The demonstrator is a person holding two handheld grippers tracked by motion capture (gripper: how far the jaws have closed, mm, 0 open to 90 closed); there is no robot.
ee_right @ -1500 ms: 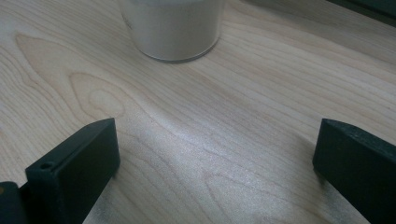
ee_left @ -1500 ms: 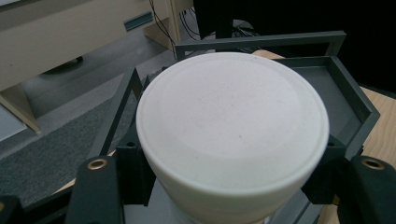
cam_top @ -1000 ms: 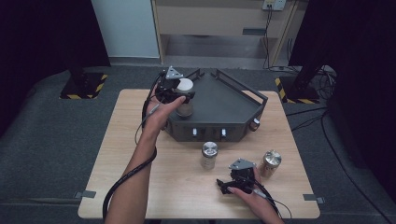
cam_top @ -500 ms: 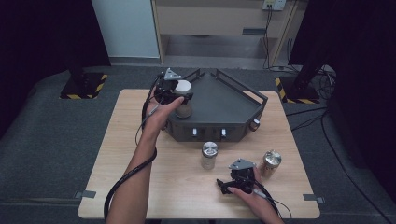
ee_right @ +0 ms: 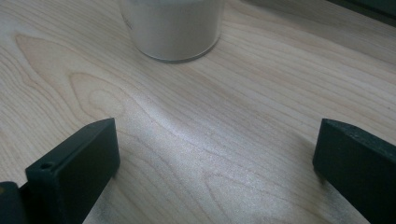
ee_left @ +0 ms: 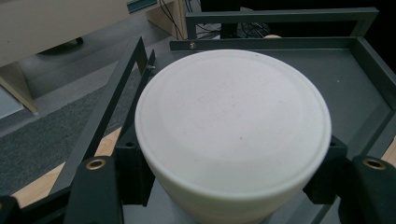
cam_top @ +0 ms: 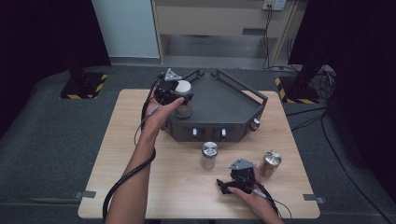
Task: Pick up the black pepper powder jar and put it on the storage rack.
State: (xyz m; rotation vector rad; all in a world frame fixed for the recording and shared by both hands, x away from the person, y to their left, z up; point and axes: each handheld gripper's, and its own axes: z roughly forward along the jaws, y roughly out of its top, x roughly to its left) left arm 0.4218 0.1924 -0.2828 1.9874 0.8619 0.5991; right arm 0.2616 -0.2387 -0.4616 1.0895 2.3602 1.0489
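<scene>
A silver-lidded jar (cam_top: pixel 209 155) stands near the middle of the wooden tabletop (cam_top: pixel 121 154), just in front of the tray's front wall. A gold-coloured can (cam_top: pixel 270 163) stands toward the right edge. Beyond the far edge, a pale cabinet (cam_top: pixel 219 21) rises from grey carpet (cam_top: pixel 51 135).

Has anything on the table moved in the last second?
Nothing visibly changed. The left gripper still clamps the white-lidded jar over the dark tray. The right gripper still rests open on the table, near the two other jars.
</scene>
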